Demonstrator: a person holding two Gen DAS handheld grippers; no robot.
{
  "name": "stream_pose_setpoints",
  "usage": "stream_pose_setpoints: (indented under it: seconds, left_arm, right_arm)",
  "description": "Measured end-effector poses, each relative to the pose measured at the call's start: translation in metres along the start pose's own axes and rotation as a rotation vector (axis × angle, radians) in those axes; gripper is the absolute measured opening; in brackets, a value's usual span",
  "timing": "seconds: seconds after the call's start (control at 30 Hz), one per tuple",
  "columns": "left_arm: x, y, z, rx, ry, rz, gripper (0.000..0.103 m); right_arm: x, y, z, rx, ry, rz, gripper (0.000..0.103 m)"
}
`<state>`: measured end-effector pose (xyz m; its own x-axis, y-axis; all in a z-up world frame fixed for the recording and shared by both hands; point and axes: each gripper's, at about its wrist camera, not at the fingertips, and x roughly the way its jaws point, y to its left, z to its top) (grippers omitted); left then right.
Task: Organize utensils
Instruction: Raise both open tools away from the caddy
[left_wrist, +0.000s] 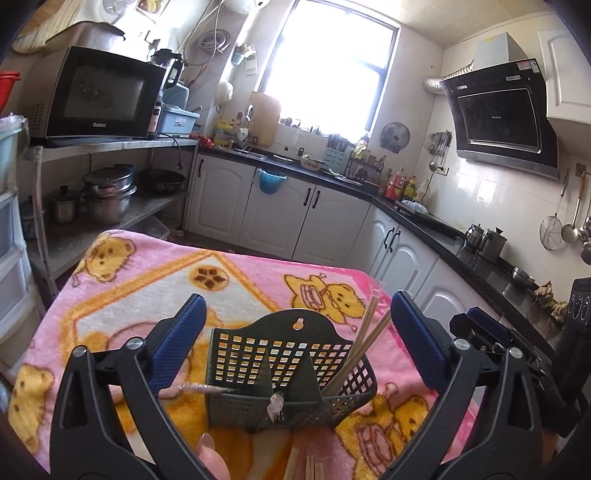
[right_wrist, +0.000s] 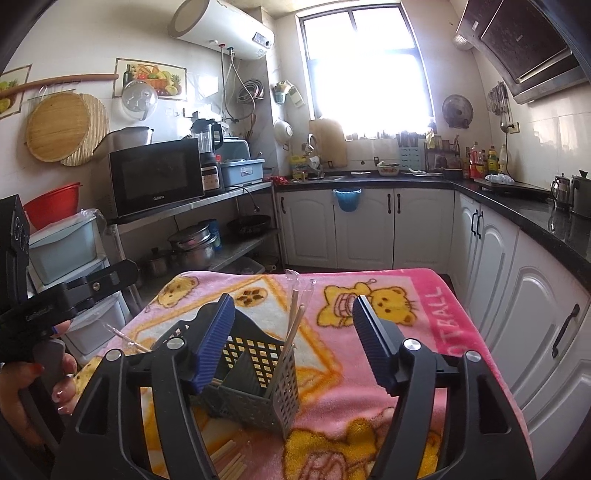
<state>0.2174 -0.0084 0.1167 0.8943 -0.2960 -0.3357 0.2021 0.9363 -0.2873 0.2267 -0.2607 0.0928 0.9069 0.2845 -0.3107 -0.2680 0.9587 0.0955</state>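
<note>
A dark green perforated utensil holder stands on the pink bear-print blanket; it also shows in the right wrist view. Wooden chopsticks lean in its right compartment, and they show in the right wrist view. More loose chopsticks lie on the blanket in front of the holder, seen too in the right wrist view. My left gripper is open and empty, just in front of the holder. My right gripper is open and empty, its left finger close beside the holder.
A clear-wrapped utensil pokes out of the holder's left side. A metal shelf with a microwave and pots stands at the left. White cabinets with a black counter run along the back and right.
</note>
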Motion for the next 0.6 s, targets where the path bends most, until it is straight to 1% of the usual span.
stream_pose_setpoints:
  seconds: [0.23, 0.6]
  left_arm:
    - [-0.012, 0.001, -0.008, -0.008, 0.003, -0.001, 0.092]
    - [-0.032, 0.011, -0.022, -0.037, 0.010, 0.015, 0.092]
  right_arm:
    - [-0.012, 0.004, -0.003, -0.011, -0.005, 0.006, 0.071]
    - [-0.026, 0.010, -0.009, -0.014, -0.009, 0.014, 0.072]
